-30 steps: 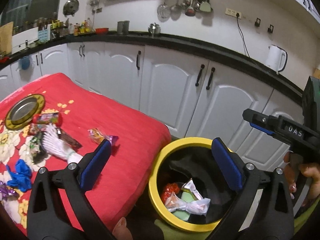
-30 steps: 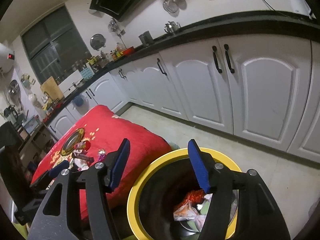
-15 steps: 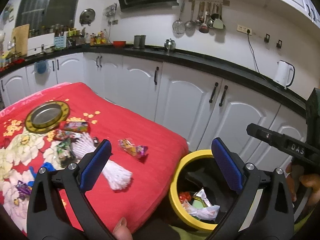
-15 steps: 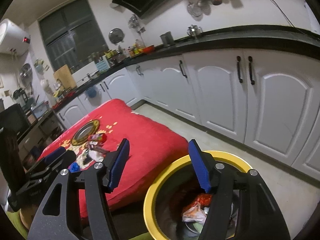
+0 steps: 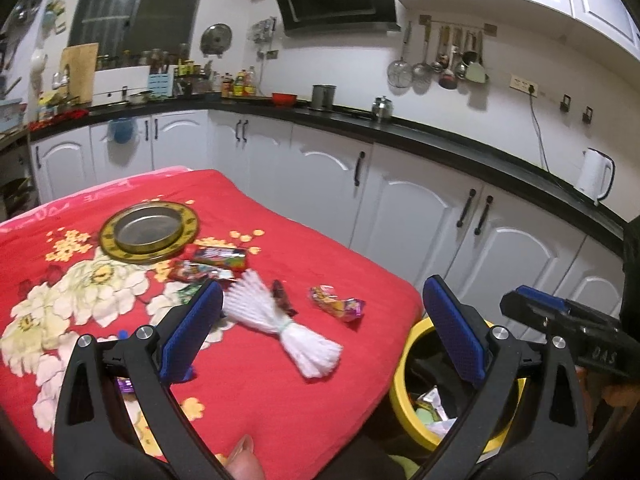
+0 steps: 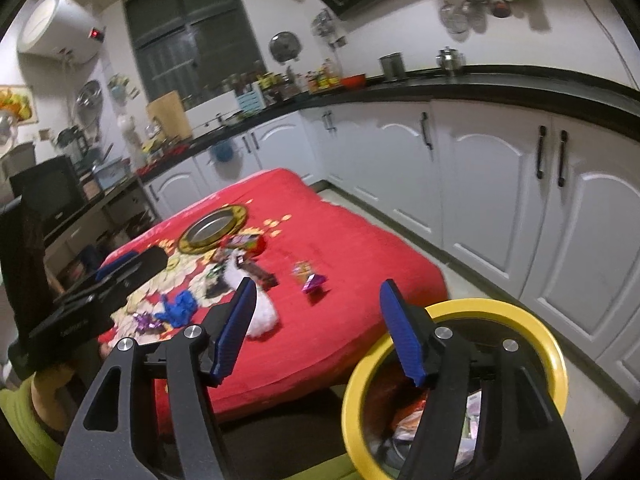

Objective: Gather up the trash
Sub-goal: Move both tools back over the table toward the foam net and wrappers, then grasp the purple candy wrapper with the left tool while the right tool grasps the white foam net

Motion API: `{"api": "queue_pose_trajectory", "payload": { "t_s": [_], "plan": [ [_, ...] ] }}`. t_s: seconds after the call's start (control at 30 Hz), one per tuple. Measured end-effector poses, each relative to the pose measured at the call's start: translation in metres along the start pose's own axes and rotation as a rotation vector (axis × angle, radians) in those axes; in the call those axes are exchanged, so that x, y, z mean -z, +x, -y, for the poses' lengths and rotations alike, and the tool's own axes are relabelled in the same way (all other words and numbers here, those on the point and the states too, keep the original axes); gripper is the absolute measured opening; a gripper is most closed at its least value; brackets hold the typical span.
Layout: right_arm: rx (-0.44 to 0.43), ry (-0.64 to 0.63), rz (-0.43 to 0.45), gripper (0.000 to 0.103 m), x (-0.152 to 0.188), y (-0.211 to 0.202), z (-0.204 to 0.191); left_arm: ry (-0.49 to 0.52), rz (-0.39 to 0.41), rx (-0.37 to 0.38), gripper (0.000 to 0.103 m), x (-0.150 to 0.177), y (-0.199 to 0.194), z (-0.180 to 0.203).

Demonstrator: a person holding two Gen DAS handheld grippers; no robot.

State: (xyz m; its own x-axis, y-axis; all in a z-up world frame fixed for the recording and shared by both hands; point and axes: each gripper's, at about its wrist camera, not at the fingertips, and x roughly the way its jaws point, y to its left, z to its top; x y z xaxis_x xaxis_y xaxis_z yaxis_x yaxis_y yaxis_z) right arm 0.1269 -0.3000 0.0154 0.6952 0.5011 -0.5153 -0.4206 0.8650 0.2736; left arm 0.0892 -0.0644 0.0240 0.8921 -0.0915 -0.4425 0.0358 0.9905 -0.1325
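Left gripper (image 5: 322,330) and right gripper (image 6: 316,330) empty (jaws apart), angled downward

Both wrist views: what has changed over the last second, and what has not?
Both views have swung from the yellow bin toward the red cloth. The left gripper and right gripper stay open and empty. The white bundle, wrappers and bin trash have not moved.

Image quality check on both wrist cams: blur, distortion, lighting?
Left wrist: heavy fisheye bends the counter; white bundle slightly smeared; dim indoor light. Right wrist: same bowing, dark vignette corners; yellow bin rim and wrappers soft with motion blur.
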Motion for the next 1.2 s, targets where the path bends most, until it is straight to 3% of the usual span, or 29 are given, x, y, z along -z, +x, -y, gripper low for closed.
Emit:
{"api": "queue_pose_trajectory", "payload": {
  "t_s": [0.63,1.2],
  "plan": [
    [-0.106,-0.176,-0.121,0.063,0.012,0.052,-0.081,-0.054,-0.012,-0.136,0.092,0.0,-0.022,-0.081],
    [-0.03,-0.25,-0.261,0.063,0.017,0.15,-0.086,-0.118,-0.172,-0.256,0.092,0.045,-0.032,-0.17]
  ]
}}
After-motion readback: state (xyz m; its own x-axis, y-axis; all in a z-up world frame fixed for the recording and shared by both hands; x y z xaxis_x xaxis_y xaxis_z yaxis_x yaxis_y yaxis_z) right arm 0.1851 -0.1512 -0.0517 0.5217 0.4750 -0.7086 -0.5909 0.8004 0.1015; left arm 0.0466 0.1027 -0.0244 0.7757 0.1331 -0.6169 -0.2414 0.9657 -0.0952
